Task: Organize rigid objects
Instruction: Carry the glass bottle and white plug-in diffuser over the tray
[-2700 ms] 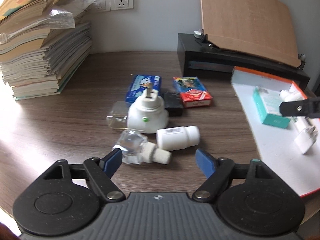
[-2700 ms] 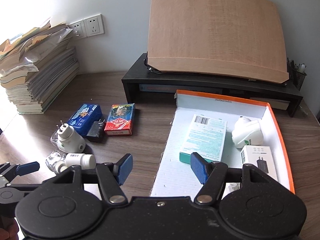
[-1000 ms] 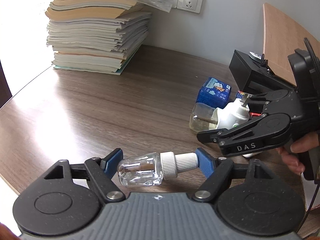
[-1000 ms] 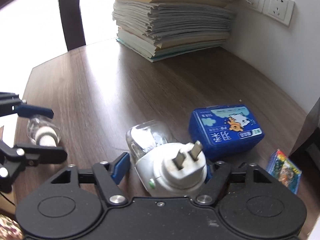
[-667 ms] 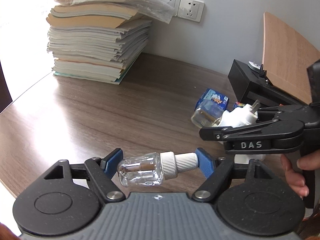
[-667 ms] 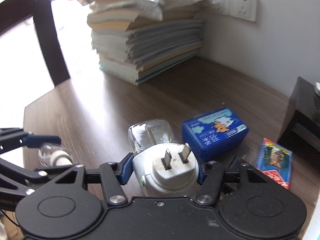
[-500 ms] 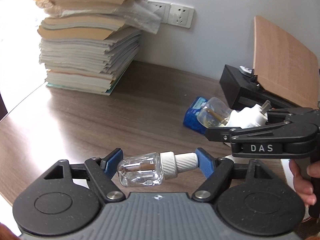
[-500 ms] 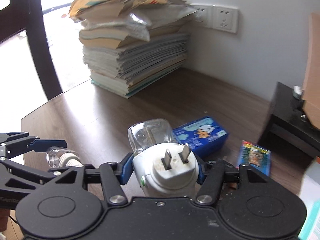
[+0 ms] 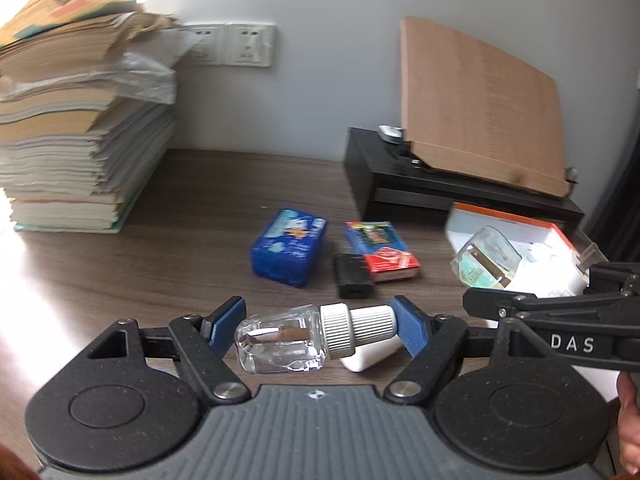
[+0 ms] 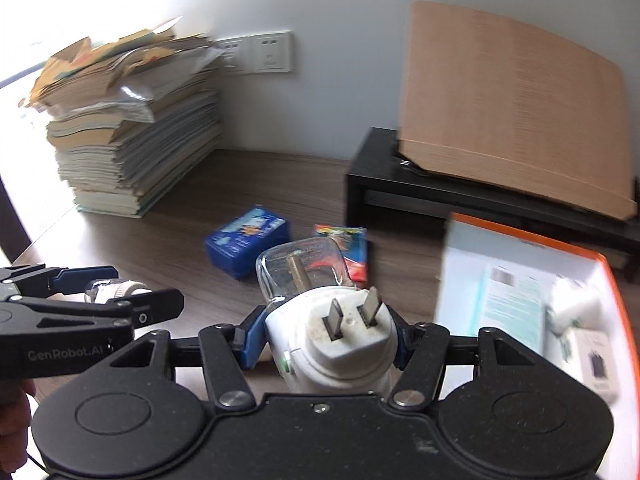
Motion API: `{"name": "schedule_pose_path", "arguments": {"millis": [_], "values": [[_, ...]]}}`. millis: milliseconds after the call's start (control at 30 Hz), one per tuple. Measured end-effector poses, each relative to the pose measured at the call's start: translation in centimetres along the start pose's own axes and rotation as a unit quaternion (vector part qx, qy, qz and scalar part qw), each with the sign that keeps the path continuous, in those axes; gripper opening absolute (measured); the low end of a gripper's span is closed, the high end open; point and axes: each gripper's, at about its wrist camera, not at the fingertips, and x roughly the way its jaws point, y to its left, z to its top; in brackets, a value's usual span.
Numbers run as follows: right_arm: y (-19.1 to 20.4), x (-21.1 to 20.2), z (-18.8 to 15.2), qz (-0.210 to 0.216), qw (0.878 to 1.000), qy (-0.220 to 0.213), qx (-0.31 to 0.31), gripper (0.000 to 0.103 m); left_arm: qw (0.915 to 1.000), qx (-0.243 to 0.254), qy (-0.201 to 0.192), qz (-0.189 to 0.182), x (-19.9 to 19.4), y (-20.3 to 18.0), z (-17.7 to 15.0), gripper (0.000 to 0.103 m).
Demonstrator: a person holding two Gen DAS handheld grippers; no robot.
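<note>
My left gripper point(image 9: 318, 322) is shut on a clear glass bottle with a white ribbed cap point(image 9: 304, 338), held sideways above the wooden table. My right gripper point(image 10: 326, 338) is shut on a white plug-in vaporizer with a clear bottle attached point(image 10: 334, 336), prongs facing the camera. In the left wrist view the vaporizer point(image 9: 516, 270) hangs at the right, near the orange-rimmed white box point(image 9: 516, 226). On the table lie a blue box point(image 9: 288, 252), a red card pack point(image 9: 382, 250), a black adapter point(image 9: 352, 280) and a white bottle point(image 9: 372, 354), partly hidden behind my left fingers.
A tall stack of papers point(image 9: 76, 140) stands at the back left. A black stand point(image 9: 440, 184) bearing a leaning wooden board point(image 9: 480, 112) is at the back right. The box point(image 10: 532, 256) holds a teal carton point(image 10: 512, 308) and white chargers point(image 10: 576, 304).
Both grippers have swung right toward the box, each still holding its object. The vaporizer has been lifted off the table and carried toward the box.
</note>
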Motion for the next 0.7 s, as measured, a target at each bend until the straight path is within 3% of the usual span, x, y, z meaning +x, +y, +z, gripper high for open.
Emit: {"name": "schedule_pose_path", "arguments": {"millis": [367,533,700], "values": [[-4.3,-5.1,-4.2,-0.117,0.99,0.041,0.073,0.071,0.9928,0.062,0.028,-0.098,0.5,-6.5,-1.2,0.081],[-6.5,-6.6,-5.5,-0.145,0.983,0.05,0.099,0.071,0.9901,0.066,0.04,-0.117,0.8,-9.0,-1.7,0.081],[-8.9,-7.7,-5.8,-0.146,0.983,0.043,0.102,0.071,0.9912,0.061,0.035,-0.113,1.0,-11.3,-1.6,0.081]]}}
